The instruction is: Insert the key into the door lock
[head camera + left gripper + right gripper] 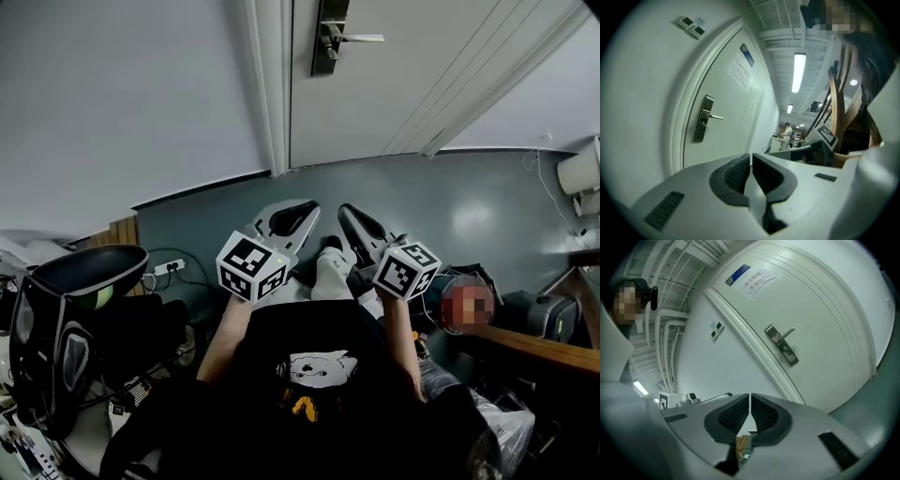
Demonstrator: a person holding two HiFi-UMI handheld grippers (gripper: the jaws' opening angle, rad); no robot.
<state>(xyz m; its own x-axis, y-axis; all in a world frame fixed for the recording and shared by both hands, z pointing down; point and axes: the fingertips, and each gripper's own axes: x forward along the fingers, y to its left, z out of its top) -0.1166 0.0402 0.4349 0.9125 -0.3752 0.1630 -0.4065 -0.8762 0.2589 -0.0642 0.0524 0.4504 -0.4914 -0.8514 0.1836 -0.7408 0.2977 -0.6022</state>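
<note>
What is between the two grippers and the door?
Just bare grey floor lies between the left gripper, right gripper and door, in the head view.

The door (422, 84) is smoothly painted in a matt off-white and carries a paper notice (759, 281). Its lock plate (330, 37) and handle (364, 38) are bright, polished metal. The floor (469, 197) is a smooth grey-blue surface with a soft sheen, and the left tool (751, 157) and right tool (750, 399) have matt grey plastic shells with dark, finely ribbed pads (733, 416), probably rubber.
</note>
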